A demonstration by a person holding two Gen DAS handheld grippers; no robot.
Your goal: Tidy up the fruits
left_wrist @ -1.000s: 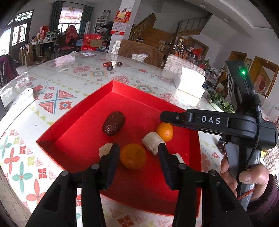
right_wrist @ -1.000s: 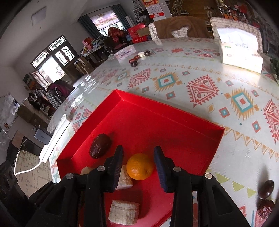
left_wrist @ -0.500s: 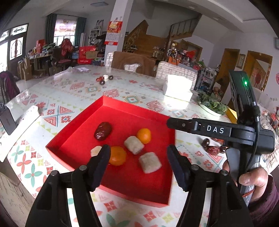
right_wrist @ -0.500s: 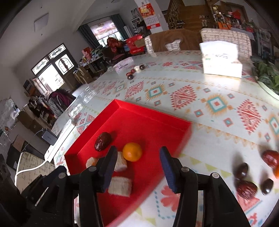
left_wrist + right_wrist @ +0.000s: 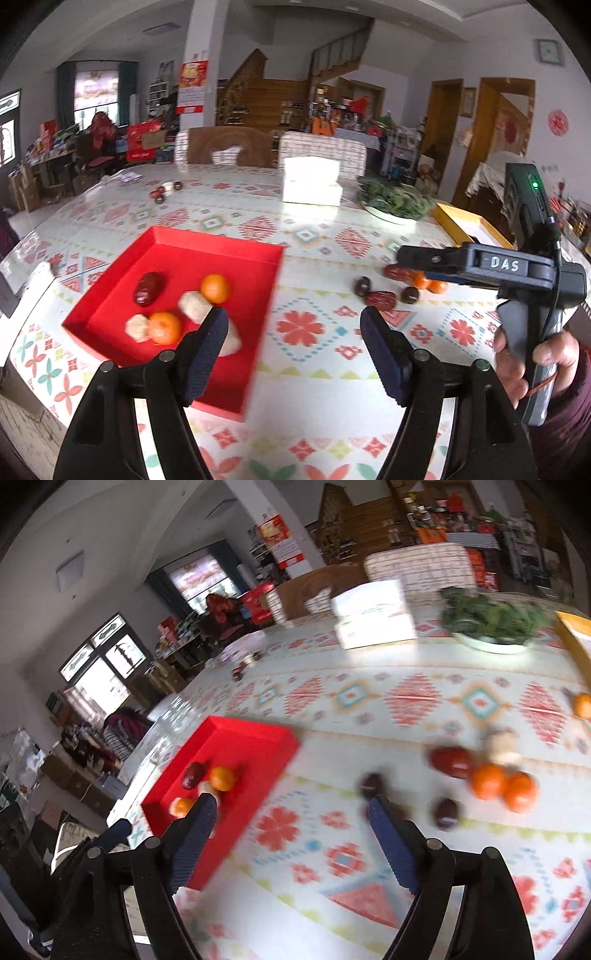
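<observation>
My left gripper (image 5: 293, 326) hangs over the patterned table (image 5: 321, 373), just right of the red tray (image 5: 266, 254); its jaws are opening and nothing is between them. My right gripper (image 5: 291, 814) is the same: jaws opening, only bare tablecloth between them.

The tray already holds a dark date, two oranges and some pale chunks. What is left to sort sits in a loose cluster (image 5: 484, 779) on the table to the right of the tray: two oranges touching each other (image 5: 504, 784), a red date (image 5: 448, 762) just left of them, a pale piece behind, and darker dates nearer me. One dark date (image 5: 373, 784) lies just beyond my right gripper's right finger.

So the fruit lies ahead and to the right of both tools, away from the tray. In the left wrist view the right gripper reaches out directly over the cluster, so I judge my right hand (image 5: 532, 365) the nearer one. The view is blurred, so I cannot read which way the dates' long axes run
</observation>
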